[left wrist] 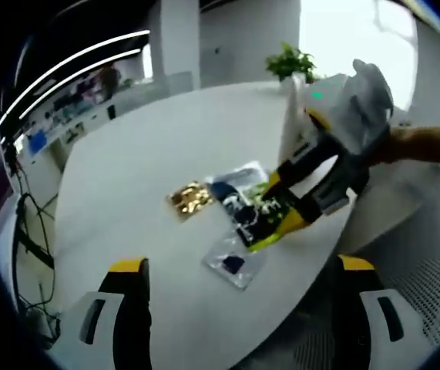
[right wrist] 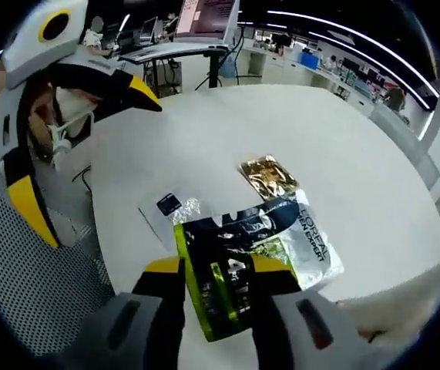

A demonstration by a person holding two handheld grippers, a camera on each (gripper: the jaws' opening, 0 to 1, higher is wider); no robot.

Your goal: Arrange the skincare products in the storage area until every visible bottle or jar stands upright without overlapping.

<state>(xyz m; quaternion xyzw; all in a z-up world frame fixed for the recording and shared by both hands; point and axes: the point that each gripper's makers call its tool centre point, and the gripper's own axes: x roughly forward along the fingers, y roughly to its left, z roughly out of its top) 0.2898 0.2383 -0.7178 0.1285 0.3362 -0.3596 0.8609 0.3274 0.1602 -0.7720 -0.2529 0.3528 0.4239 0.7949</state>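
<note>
Right tool [right wrist: 218,281] clamped; left tool [left wrist: 239,270] agape.

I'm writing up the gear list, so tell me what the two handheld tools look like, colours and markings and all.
Both tools have black jaws with yellow tips and pale grey panels carrying dark slots. The left tool shows this on its own jaws. The right tool shows the same in its own view, and its body is black with yellow trim under a white housing. The left tool's white housing bears a yellow ring.
</note>
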